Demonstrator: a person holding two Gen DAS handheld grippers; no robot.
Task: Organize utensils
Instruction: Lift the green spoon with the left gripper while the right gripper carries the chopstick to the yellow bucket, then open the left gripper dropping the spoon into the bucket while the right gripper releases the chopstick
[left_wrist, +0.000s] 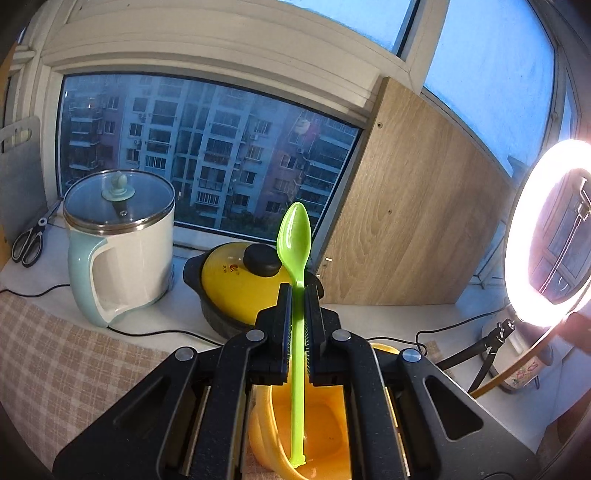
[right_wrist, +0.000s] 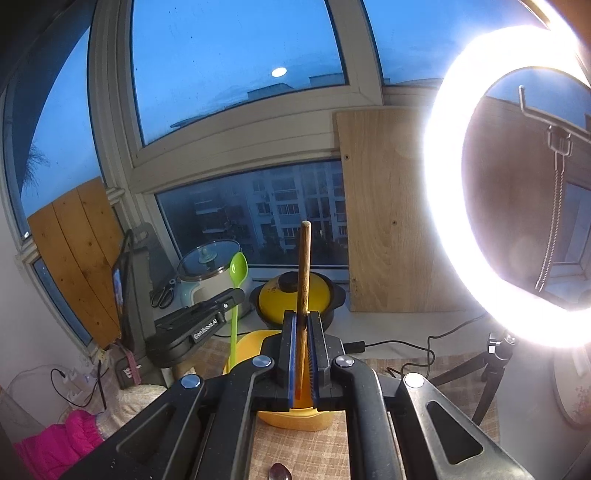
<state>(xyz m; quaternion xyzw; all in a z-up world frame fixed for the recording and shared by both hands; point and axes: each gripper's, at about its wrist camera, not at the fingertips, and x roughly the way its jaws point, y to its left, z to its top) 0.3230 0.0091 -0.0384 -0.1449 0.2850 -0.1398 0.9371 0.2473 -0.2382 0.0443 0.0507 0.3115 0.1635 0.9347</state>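
Observation:
My left gripper (left_wrist: 297, 295) is shut on a green plastic spoon (left_wrist: 295, 236), held upright with its bowl up. The handle's lower end hangs inside an orange plastic container (left_wrist: 314, 417) just below the jaws. My right gripper (right_wrist: 303, 317) is shut on a brown wooden stick-like utensil (right_wrist: 304, 258), also upright, its lower end over the same orange container (right_wrist: 243, 343). In the right wrist view the left gripper (right_wrist: 236, 293) and its green spoon (right_wrist: 238, 269) stand to the left, above the container's left rim.
A white electric pot (left_wrist: 122, 236) with glass lid and a yellow-lidded black clay pot (left_wrist: 236, 280) stand by the window. Scissors (left_wrist: 29, 240) lie far left. A lit ring light (left_wrist: 546, 236) on a tripod is at right. A metal spoon bowl (right_wrist: 279, 472) lies on the checked cloth.

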